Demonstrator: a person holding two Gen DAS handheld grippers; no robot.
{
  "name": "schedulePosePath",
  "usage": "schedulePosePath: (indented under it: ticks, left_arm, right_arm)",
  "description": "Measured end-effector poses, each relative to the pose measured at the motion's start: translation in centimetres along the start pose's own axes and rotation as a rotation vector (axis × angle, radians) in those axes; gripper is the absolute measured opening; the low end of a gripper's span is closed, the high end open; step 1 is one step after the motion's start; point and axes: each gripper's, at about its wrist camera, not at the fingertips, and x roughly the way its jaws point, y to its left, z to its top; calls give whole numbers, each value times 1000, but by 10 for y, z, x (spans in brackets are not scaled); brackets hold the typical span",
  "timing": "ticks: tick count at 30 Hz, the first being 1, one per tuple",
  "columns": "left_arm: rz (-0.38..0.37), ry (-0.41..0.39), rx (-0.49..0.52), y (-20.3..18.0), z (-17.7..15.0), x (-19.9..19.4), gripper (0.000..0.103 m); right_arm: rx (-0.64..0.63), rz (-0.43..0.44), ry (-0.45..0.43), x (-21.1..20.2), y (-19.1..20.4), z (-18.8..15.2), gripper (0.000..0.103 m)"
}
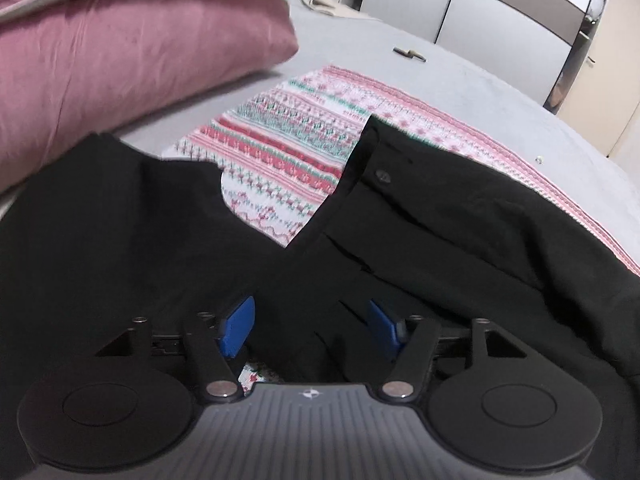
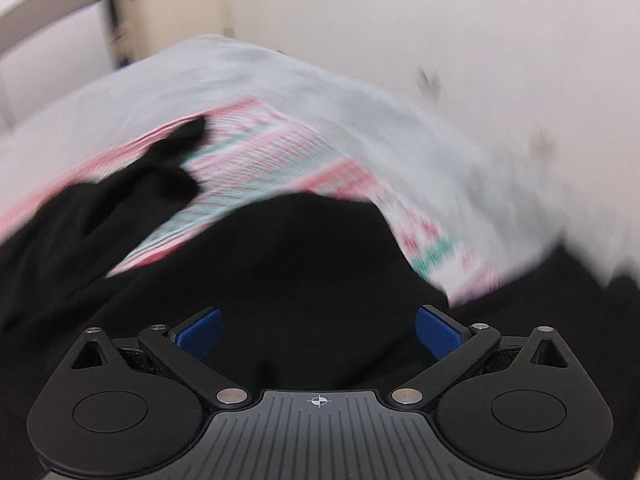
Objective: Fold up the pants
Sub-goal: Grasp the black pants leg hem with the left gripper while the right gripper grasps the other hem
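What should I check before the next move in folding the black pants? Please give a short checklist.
1. Left tongs open, with black pants between the blue pads: ok.
2. Right tongs open above the fabric: ok.
3. Pants flat: not ok, the waistband with its button is flipped and wrinkled.
4. Pants on the patterned blanket: ok.
5. Pink pillow apart from the pants: cannot tell.
6. Right view sharp: not ok, blurred.

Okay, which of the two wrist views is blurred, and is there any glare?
Right wrist view: heavy motion blur smears the striped patterned blanket and black pants; the right gripper stays sharp. Left wrist view: mostly crisp, the pants' black button readable, no obvious glare, fisheye bending at the edges.
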Motion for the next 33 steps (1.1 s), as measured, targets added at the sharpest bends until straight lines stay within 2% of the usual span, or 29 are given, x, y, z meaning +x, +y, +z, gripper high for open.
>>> schedulePosePath:
  ticks: [3,5,7,9,12,14,16,17,18,19,20,21,25,29,33]
  left_arm:
    - [24,-19,24,-4,-3,-6,85]
    - [13,1,20,-3,-5,-3,85]
    - [5,20,3,4,-6,5,85]
    - [4,25,0,8,-6,10,85]
    - [-1,41,-4,13,-9,15,85]
    - [-4,53,-17,16,-9,19,85]
    - [-4,44,-15,13,-9,21,85]
    - [-3,37,-11,11,-9,22,85]
    - [-2,31,-7,9,-9,23,77]
    - [7,20,-5,7,-10,24,68]
    - [3,13,2,5,-10,25,48]
    - [-24,19,2,3,-11,26,42]
    - [-7,-21,16,-3,-13,20,39]
    - [-40,-74,24,-3,-7,-5,38]
    - [-68,-88,13,5,-3,-24,38]
  right_arm:
    - [94,20,22,10,-20,-2,90]
    - [114,57,36,20,-21,-1,76]
    - [128,28,44,27,-18,-2,68]
    - [139,-20,39,31,-21,-2,65]
    - [149,-38,32,39,-20,-5,47]
    - [131,-60,13,36,-15,-5,19]
    - [147,3,-24,25,-12,-1,5]
    - [145,14,-51,20,-9,2,5]
    - [131,14,-86,11,-5,4,5]
    - [112,18,-126,3,0,6,5]
    - [103,22,-145,-3,3,7,5]
    - [97,29,-161,-7,5,8,5]
    - [90,36,-200,-18,8,13,4]
    - [103,49,-256,-34,1,20,4]
    - [90,14,-240,-35,-4,20,4]
